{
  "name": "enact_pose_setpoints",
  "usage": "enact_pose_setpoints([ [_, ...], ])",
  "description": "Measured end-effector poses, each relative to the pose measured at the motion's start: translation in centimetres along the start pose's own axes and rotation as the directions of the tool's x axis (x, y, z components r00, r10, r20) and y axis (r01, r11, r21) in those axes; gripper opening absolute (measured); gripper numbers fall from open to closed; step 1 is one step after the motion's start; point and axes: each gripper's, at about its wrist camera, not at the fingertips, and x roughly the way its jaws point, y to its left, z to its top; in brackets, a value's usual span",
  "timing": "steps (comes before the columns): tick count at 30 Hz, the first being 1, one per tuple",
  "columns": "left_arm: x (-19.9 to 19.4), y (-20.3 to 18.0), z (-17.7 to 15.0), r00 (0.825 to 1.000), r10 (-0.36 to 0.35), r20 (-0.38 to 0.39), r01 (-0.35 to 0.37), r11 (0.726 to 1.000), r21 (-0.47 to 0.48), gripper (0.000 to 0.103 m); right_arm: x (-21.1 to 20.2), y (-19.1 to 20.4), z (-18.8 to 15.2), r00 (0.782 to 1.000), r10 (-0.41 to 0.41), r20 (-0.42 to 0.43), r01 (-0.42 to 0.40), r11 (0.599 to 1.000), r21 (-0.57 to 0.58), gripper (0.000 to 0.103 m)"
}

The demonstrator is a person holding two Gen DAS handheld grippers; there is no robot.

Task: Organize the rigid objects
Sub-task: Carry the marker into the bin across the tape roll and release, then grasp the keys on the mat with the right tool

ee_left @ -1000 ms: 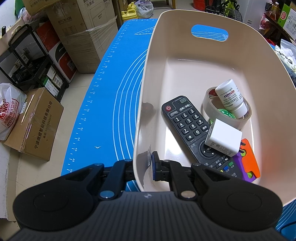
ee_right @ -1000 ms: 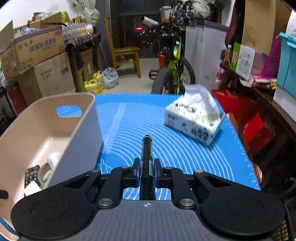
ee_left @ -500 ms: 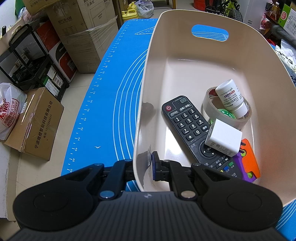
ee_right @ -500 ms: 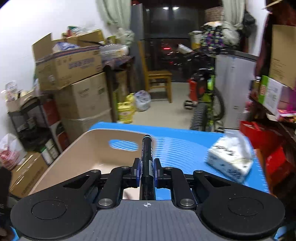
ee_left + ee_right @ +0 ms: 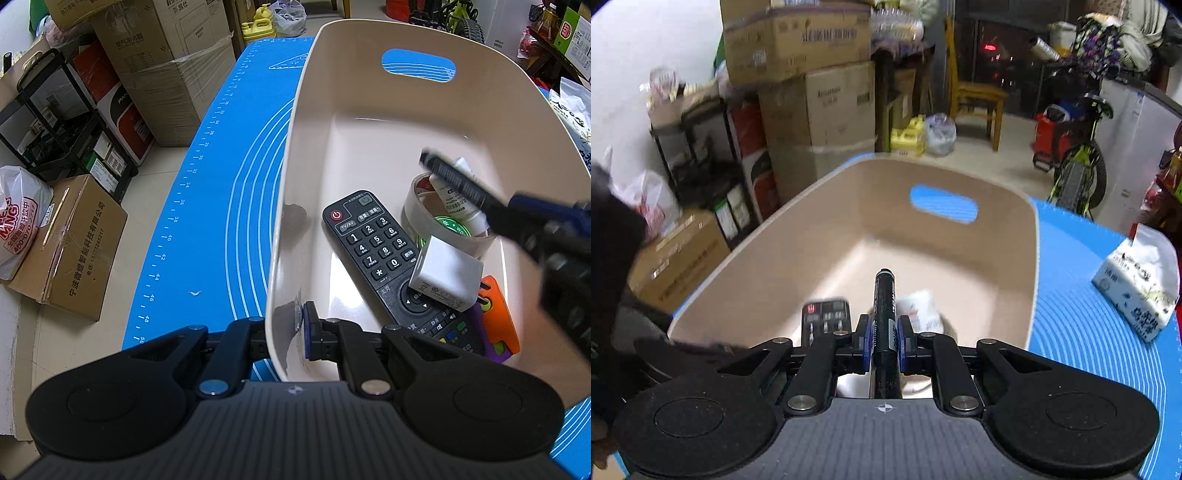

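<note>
A beige bin (image 5: pixel 295 155) stands on the blue mat (image 5: pixel 221 192). My left gripper (image 5: pixel 286 326) is shut on the bin's near wall. In the bin lie a black remote (image 5: pixel 376 247), a tape roll (image 5: pixel 424 218), a white bottle (image 5: pixel 454 195), a white charger cube (image 5: pixel 443 273) and an orange and purple toy (image 5: pixel 495 314). My right gripper (image 5: pixel 884 334) is shut on a black marker (image 5: pixel 884 310) and holds it over the bin (image 5: pixel 1015 258). The marker (image 5: pixel 454 181) shows above the tape roll in the left wrist view.
A tissue box (image 5: pixel 1137 295) lies on the mat to the right of the bin. Cardboard boxes (image 5: pixel 166 62) and a black shelf (image 5: pixel 55 129) stand left of the table. A bicycle (image 5: pixel 1075 162) and a chair (image 5: pixel 979 96) stand behind.
My right gripper has carried the marker left from over the mat to over the bin. The marker and gripper have come into the left wrist view. The left gripper has not moved.
</note>
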Motion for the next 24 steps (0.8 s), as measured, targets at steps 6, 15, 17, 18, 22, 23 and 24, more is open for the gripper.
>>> enact_pose_setpoints([
  [6,0.0,0.0,0.0,1.000,-0.004,0.000,0.004,1.000,-0.001,0.011,-0.5,-0.5,-0.3,1.000,0.016,-0.001,-0.016,0.999,0.028,0.050],
  [15,0.2,0.0,0.1,1.000,-0.012,0.001,0.012,1.000,-0.003,0.011,-7.5,-5.8,-0.4,0.984,-0.062,0.165,0.048,0.995,0.087,0.060],
  [17,0.2,0.1,0.1,1.000,-0.012,0.001,0.012,1.000,-0.004,0.011,-8.4,-7.3,-0.8,0.976,-0.113,0.188,0.094,0.989,0.110,0.060],
  [18,0.2,0.1,0.1,1.000,-0.012,0.001,0.012,1.000,-0.004,0.011,-8.5,-8.2,-1.0,0.974,-0.130,0.184,0.107,0.986,0.131,0.060],
  [22,0.2,0.1,0.1,1.000,-0.013,0.001,0.013,1.000,-0.004,0.011,-8.4,-10.9,-2.6,0.971,-0.194,0.137,0.173,0.973,0.152,0.060],
  [23,0.2,0.1,0.1,1.000,-0.013,0.001,0.013,1.000,-0.004,0.011,-8.2,-11.5,-3.1,0.971,-0.207,0.123,0.187,0.971,0.150,0.060],
  [24,0.2,0.1,0.1,1.000,-0.012,0.001,0.012,1.000,-0.003,0.011,-7.8,-11.9,-3.6,0.971,-0.212,0.107,0.195,0.969,0.152,0.060],
])
